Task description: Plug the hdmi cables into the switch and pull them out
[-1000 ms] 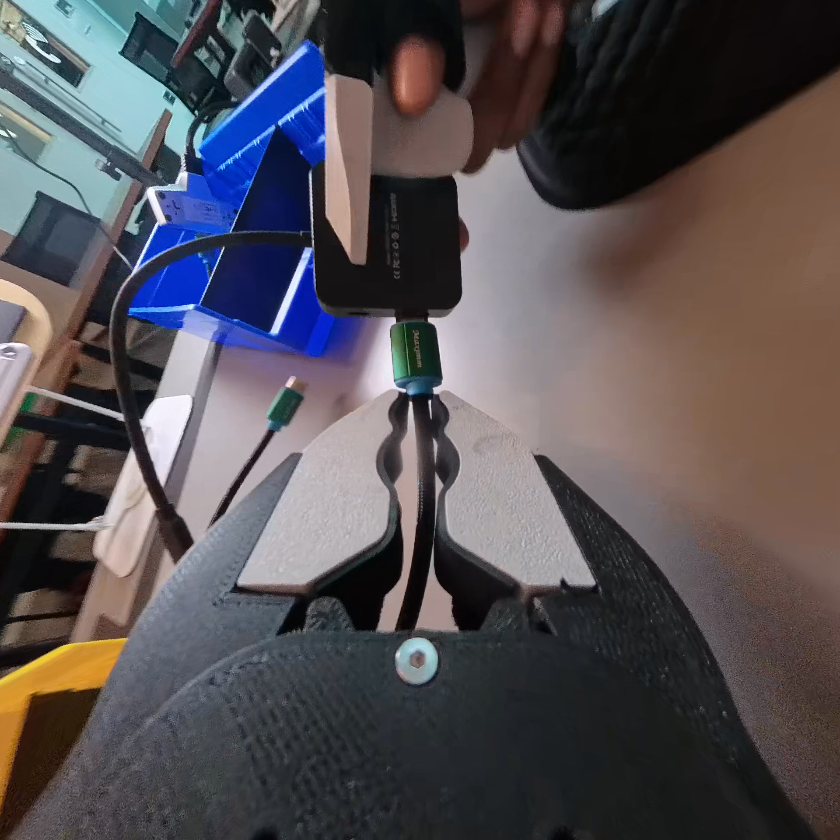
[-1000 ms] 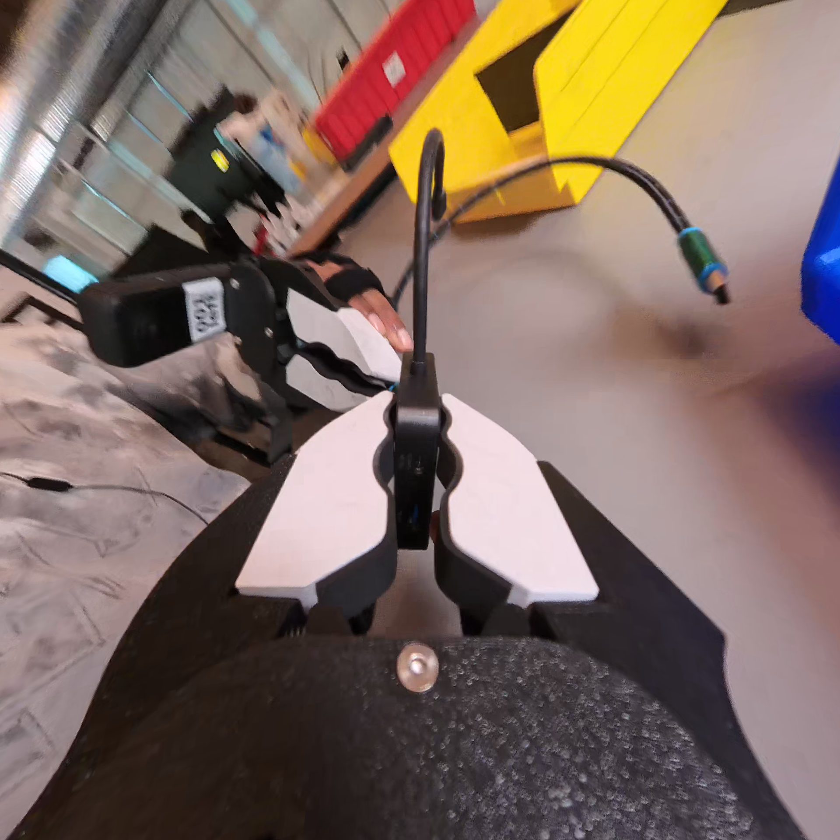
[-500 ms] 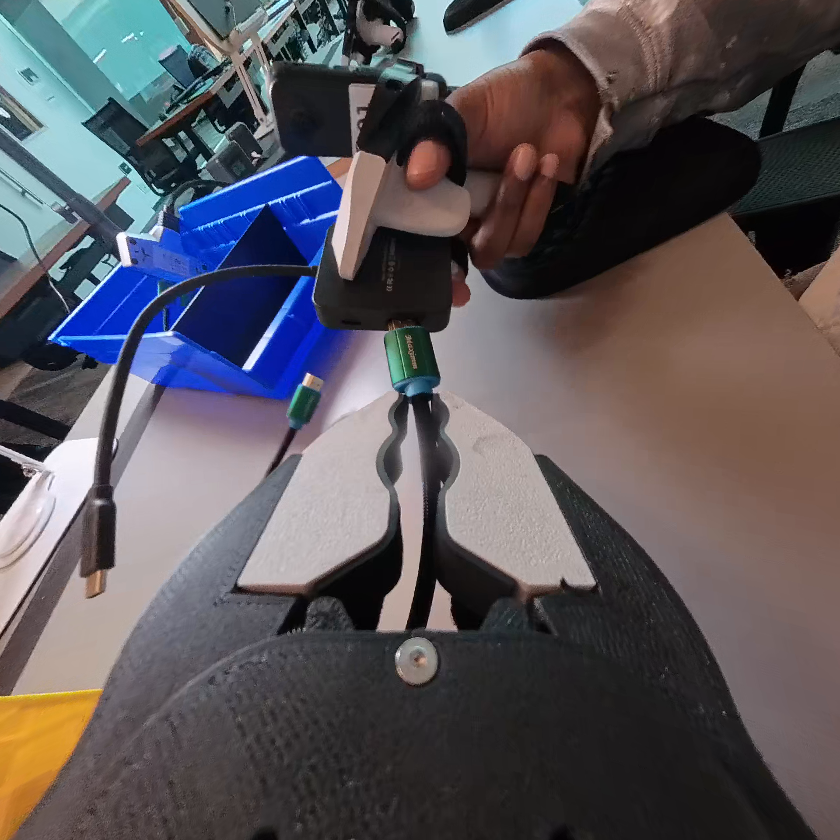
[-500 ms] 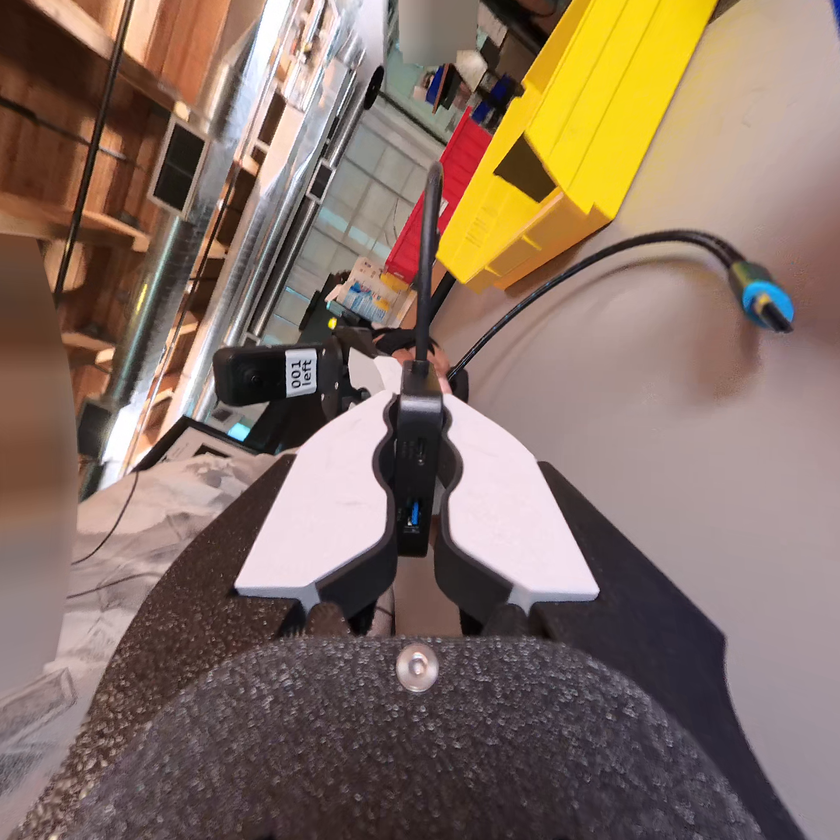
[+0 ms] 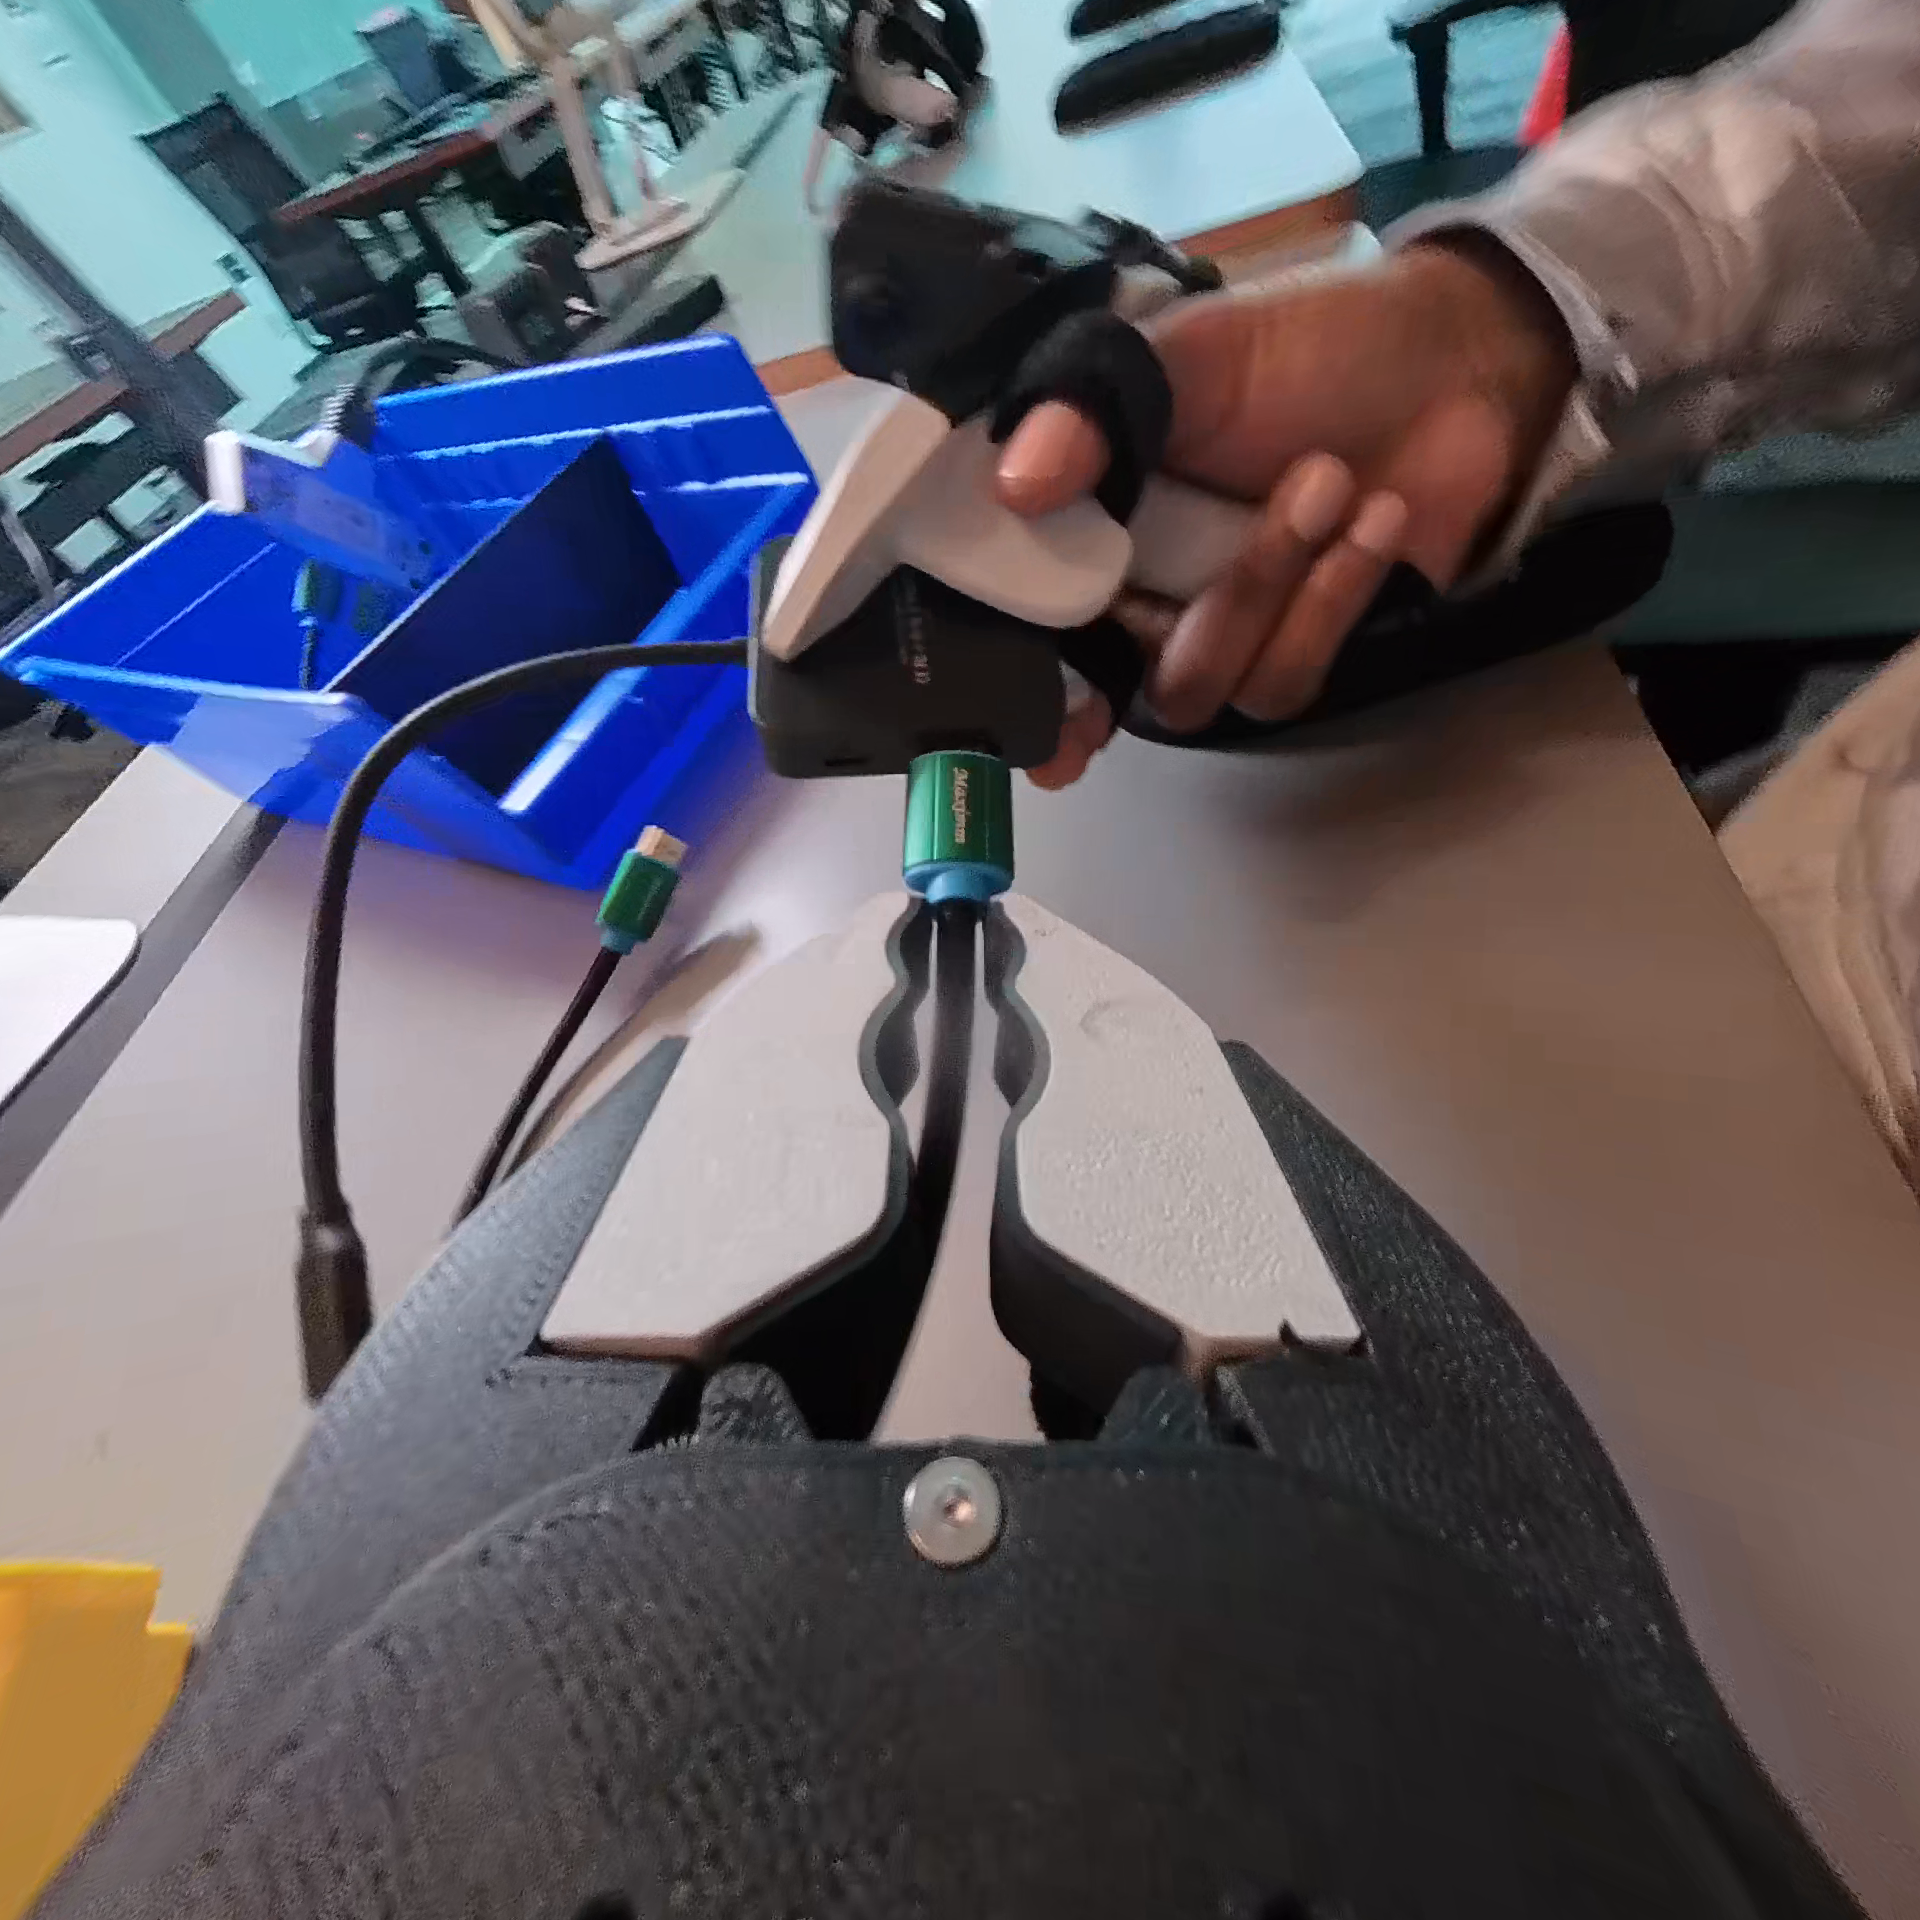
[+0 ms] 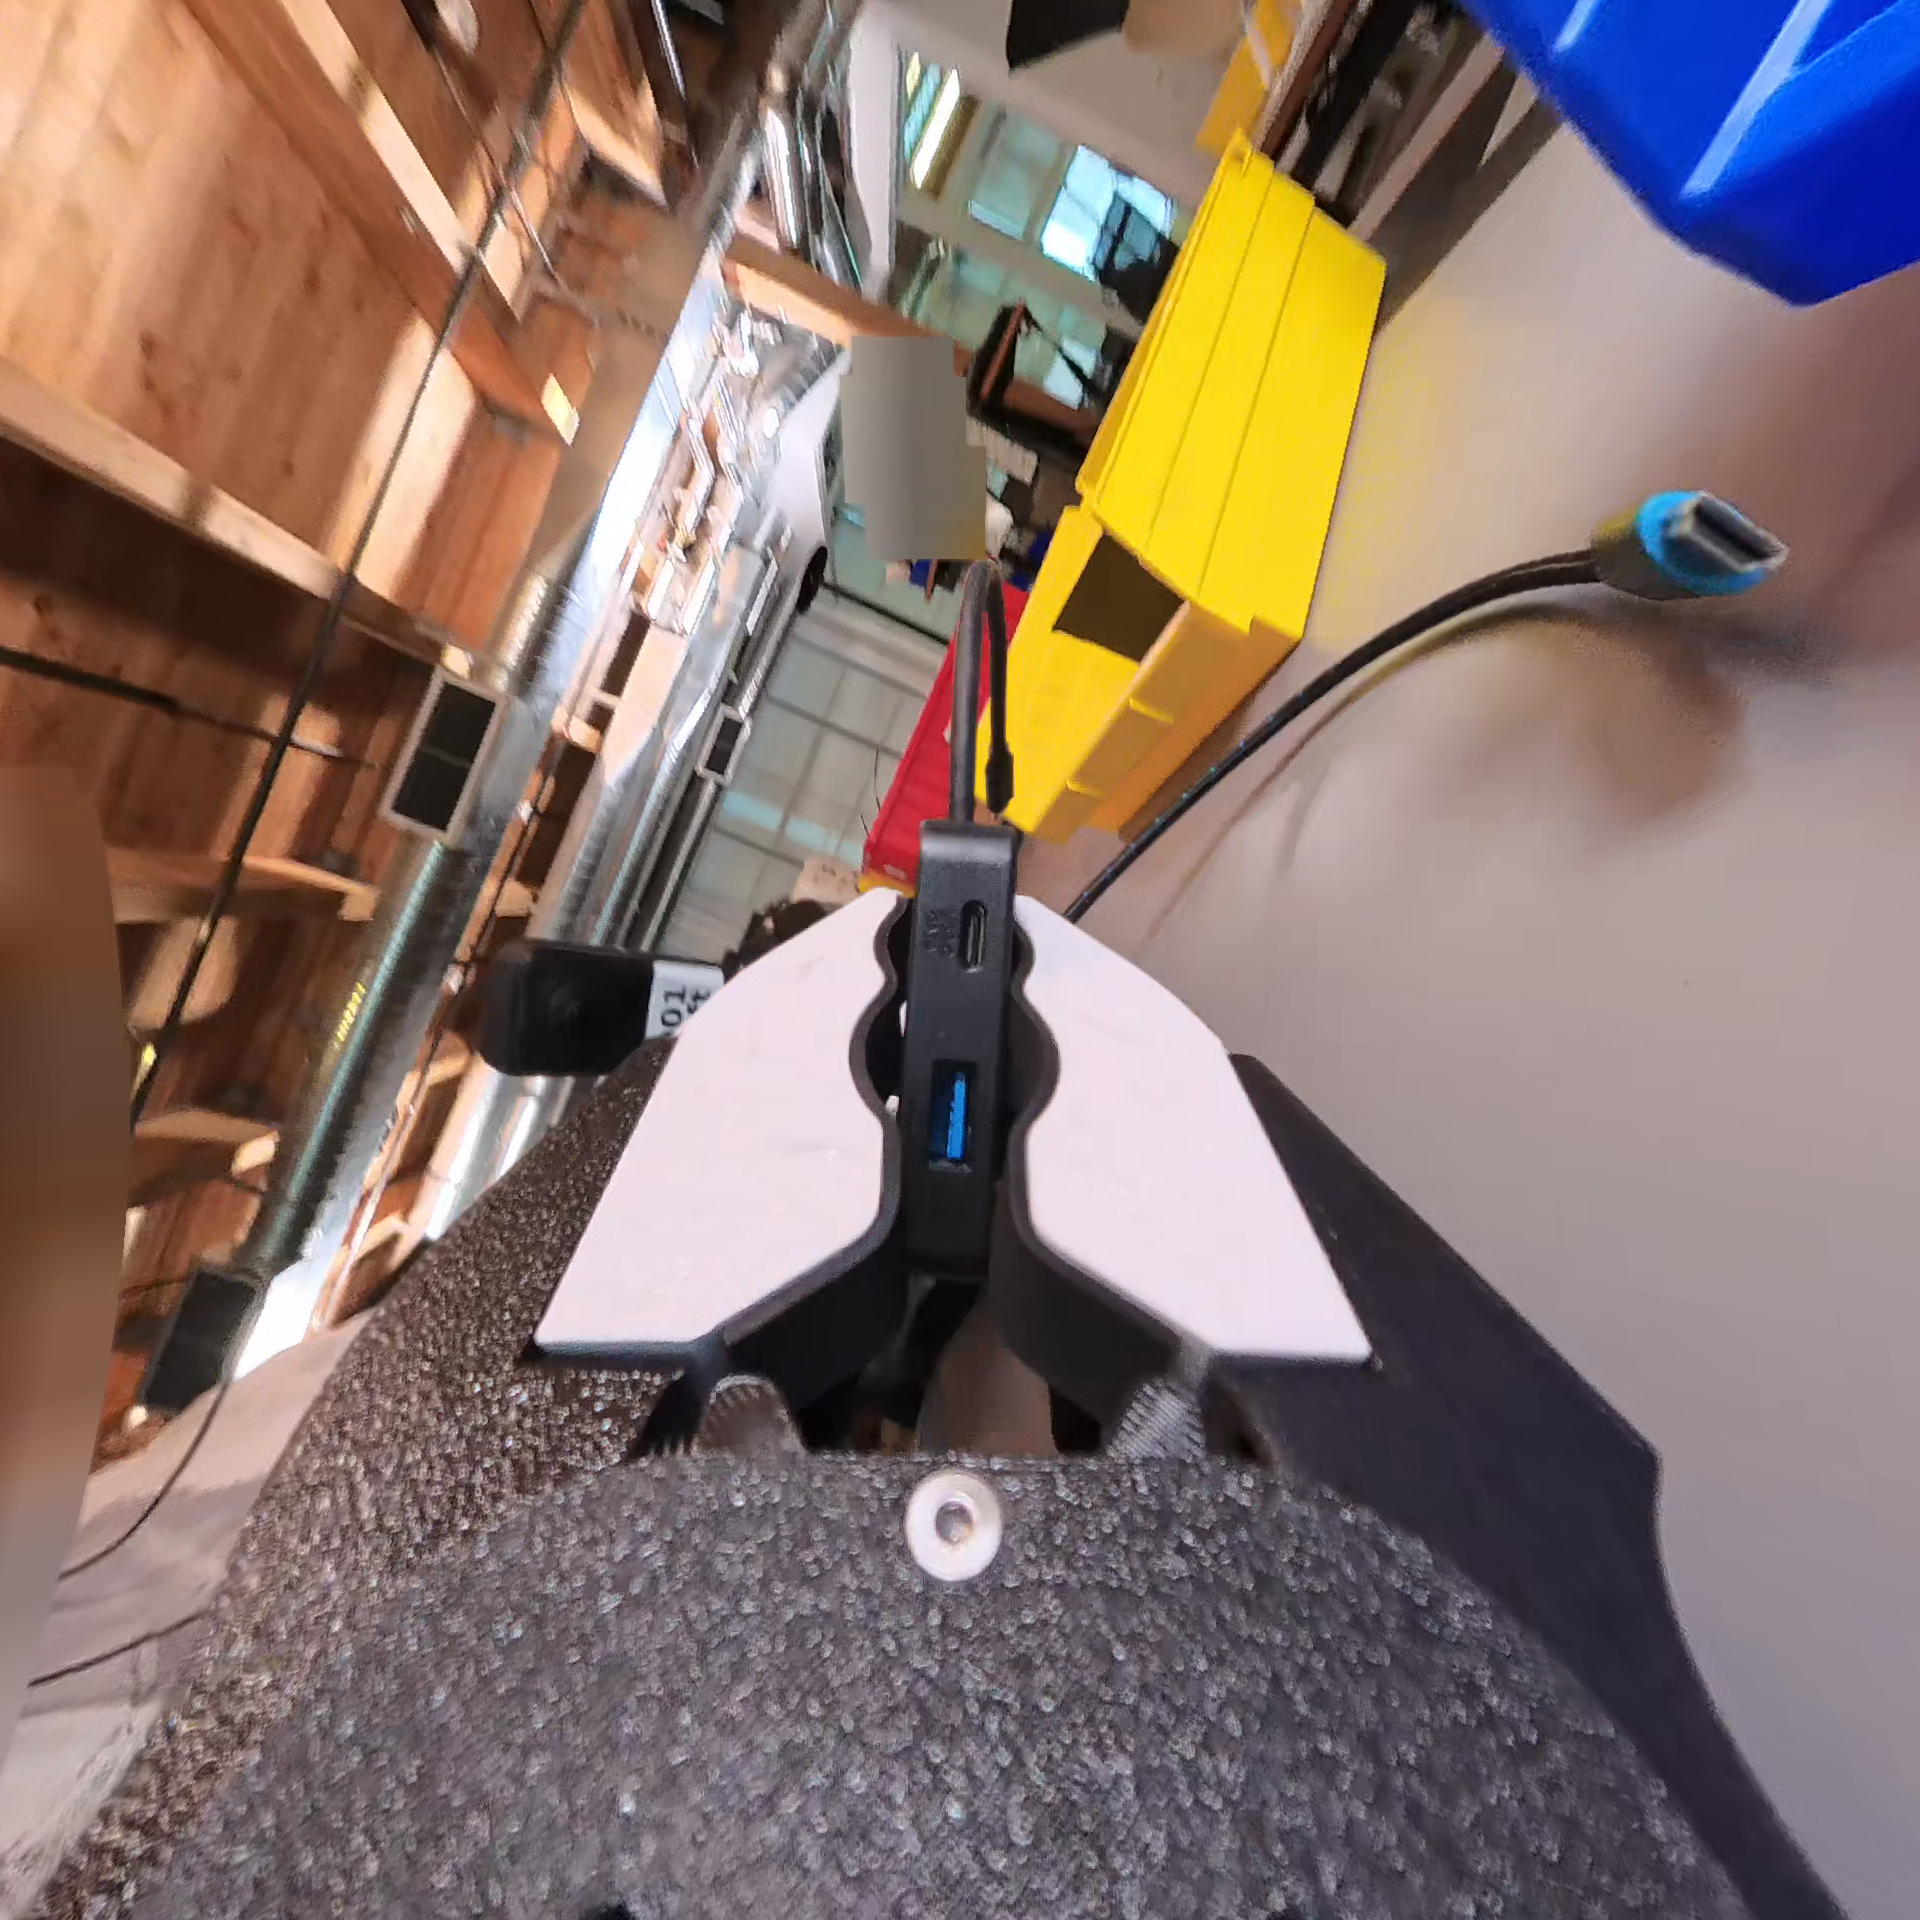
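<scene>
My left gripper (image 5: 951, 920) is shut on the black cable just behind a green HDMI plug (image 5: 956, 823). That plug sits in a port of the black switch (image 5: 909, 691). My right gripper (image 6: 956, 914) is shut on the switch (image 6: 956, 1049) and holds it edge-on above the table; it also shows in the left wrist view (image 5: 935, 551), held by a hand. A second green HDMI plug (image 5: 641, 885) lies loose on the table, and shows in the right wrist view (image 6: 1688, 545). The switch's own black lead (image 5: 343, 935) hangs off to the left.
A blue bin (image 5: 436, 613) stands on the grey table (image 5: 1403, 987) behind the switch; its corner shows in the right wrist view (image 6: 1745, 135). A yellow bin (image 6: 1195, 520) lies on the far side, its corner in the left wrist view (image 5: 73, 1683). A white object (image 5: 52, 987) is at the left.
Both grippers have swung together with switch and plug still joined; the views tilted toward level. The loose plug now lies closer in the left wrist view. Both grips are unchanged.
</scene>
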Demonstrator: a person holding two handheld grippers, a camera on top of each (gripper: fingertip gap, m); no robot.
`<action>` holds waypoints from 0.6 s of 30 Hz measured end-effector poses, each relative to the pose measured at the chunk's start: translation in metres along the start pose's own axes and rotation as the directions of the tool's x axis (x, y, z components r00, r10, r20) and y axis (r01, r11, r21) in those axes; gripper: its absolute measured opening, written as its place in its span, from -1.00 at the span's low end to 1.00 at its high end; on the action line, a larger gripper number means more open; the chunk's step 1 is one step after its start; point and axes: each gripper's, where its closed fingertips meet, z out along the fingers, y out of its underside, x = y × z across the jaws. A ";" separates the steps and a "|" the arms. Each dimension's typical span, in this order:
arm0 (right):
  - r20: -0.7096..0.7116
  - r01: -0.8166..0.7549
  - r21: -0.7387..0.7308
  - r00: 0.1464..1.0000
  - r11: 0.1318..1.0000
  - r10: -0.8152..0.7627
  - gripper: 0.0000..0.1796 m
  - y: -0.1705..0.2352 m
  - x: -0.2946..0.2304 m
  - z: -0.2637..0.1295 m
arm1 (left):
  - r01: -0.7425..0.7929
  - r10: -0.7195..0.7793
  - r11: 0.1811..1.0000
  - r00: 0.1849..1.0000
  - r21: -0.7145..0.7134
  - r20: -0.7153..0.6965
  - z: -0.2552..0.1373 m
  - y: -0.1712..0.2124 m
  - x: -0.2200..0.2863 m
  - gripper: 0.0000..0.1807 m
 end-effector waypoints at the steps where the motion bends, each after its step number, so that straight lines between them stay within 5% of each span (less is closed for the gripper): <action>1: 0.002 -0.010 0.040 1.000 0.999 0.010 -0.84 -0.002 0.001 0.000 | 0.026 -0.026 1.000 0.999 0.009 0.024 -0.001 -0.002 -0.003 -0.89; 6: 0.023 -0.067 0.231 0.998 0.971 0.063 -0.83 -0.008 0.007 0.004 | 0.080 -0.077 0.997 0.989 -0.019 0.123 0.003 0.002 -0.008 -0.88; 11: 0.061 -0.003 0.219 0.998 0.976 -0.010 -0.84 -0.015 -0.005 0.010 | 0.035 -0.037 0.999 0.983 0.013 0.180 -0.003 -0.005 -0.016 -0.88; 15: 0.072 0.192 0.036 0.978 0.981 -0.195 -0.82 -0.010 -0.020 0.012 | -0.069 0.059 0.997 0.979 0.043 0.193 -0.010 -0.016 -0.017 -0.88; 18: 0.117 0.362 -0.218 0.932 0.907 -0.344 -0.73 0.007 -0.031 0.007 | -0.152 0.135 0.985 0.975 0.080 0.179 -0.020 -0.022 -0.012 -0.88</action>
